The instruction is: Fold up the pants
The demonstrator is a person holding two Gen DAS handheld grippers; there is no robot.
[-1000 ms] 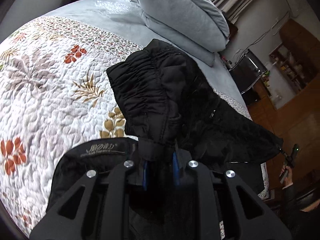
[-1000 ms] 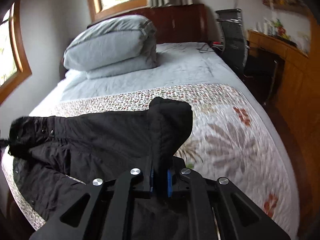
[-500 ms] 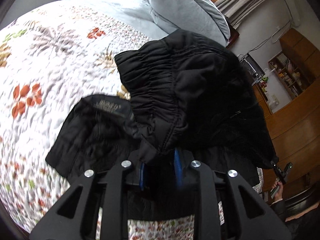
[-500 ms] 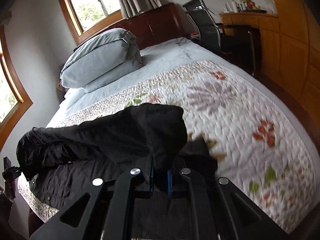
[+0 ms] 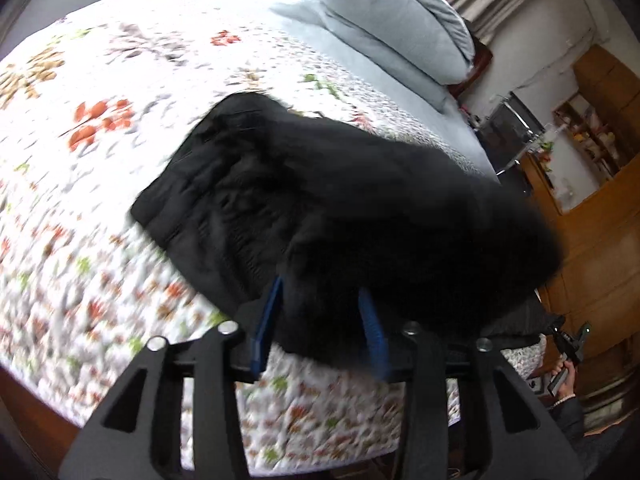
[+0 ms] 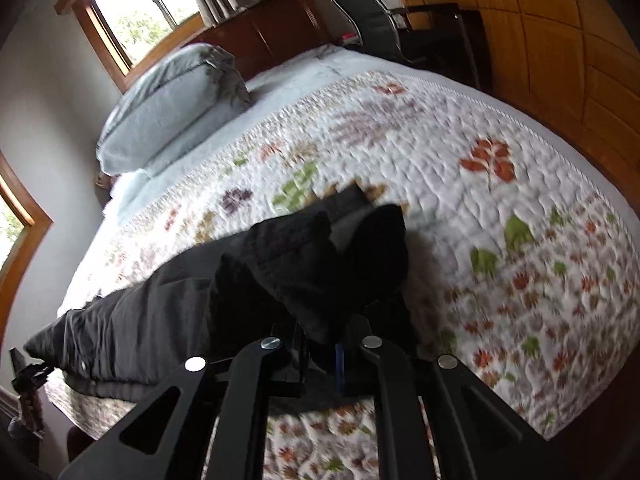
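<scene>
Our left gripper [image 5: 320,322] has its two blue pads spread apart, with black fabric lying in the gap between them; we judge the grip released, or very nearly so. Our right gripper [image 6: 322,350] has its jaws drawn close together on a bunch of the same cloth, so we judge it clamped on the fabric.

From the tools outward, the pants [image 5: 320,208] lie doubled over on the floral quilt [image 5: 100,92], near the bed's front edge. In the left view they run from the pads toward 11 o'clock, where a flat lower layer shows beyond the thicker upper fold. In the right view the garment stretches from the jaws toward 9 o'clock, and its far end droops at the mattress edge. The grey pillow [image 6: 172,108] sits well apart at 11 o'clock in that view.

We judge the step in hand to be laying the folded half down onto the lower layer. To do it well:

1. Lower both grippers together, so the top layer lands flat.
2. Align the upper edge with the lower edge before letting go.
3. Open the right jaws only when the cloth rests on the quilt.
4. Withdraw each tool straight back, so that the pads do not drag the fold.

Motion blur hides the finer seams.
</scene>
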